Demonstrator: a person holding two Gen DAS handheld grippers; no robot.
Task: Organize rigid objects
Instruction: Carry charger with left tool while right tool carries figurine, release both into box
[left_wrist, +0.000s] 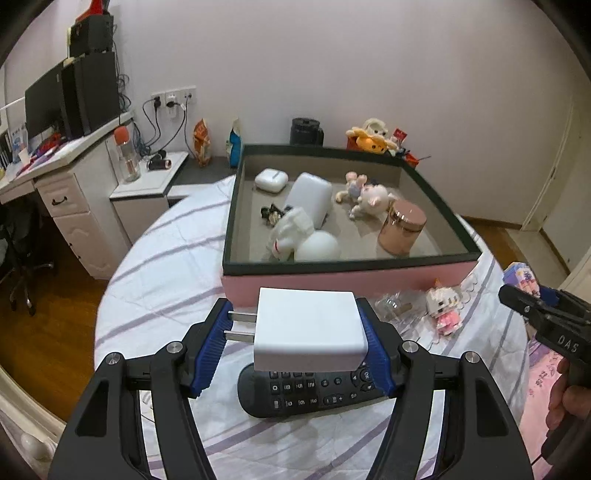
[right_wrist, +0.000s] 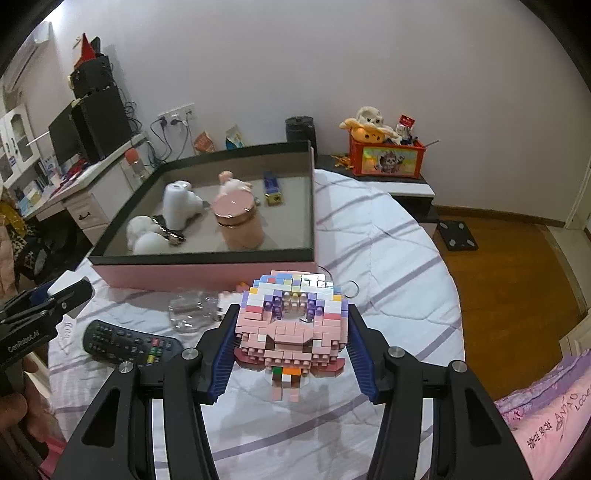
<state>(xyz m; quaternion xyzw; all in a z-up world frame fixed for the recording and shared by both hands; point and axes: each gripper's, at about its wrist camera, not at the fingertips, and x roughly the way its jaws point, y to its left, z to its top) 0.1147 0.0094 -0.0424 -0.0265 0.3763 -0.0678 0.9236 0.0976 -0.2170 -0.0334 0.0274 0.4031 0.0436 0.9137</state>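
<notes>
The left tool (left_wrist: 297, 341) is clamped on a white charger (left_wrist: 308, 328), its blue pads pressed against both sides and the two metal prongs pointing toward the left pad; the charger is held above a black remote (left_wrist: 306, 393) that lies on the striped bed (left_wrist: 166, 266). The right tool (right_wrist: 291, 345) grips a pink brick figure (right_wrist: 291, 325) between its pads, held above the bed, just in front of the box. Ahead of both sits a pink box (left_wrist: 332, 282) with a dark rim and a grey floor, resting on the bed. Inside it, in the left view, are a white earbud case (left_wrist: 271, 180) at the far left, a tall white case (left_wrist: 308, 197) beside it, a pale pig toy (left_wrist: 367, 197), a pink jar (left_wrist: 402, 227) with a shiny lid near the right wall, and a white ball (left_wrist: 317, 245) close to the front wall. The right view also shows a small blue-and-yellow item (right_wrist: 272, 190) near the box's far right corner. On the bed just in front of the box lie a crumpled clear wrapper (left_wrist: 395, 308) and a second small brick figure (left_wrist: 445, 304), which sits right of the wrapper. A red toy bin (right_wrist: 388, 158) stands on a low counter against the back wall.
</notes>
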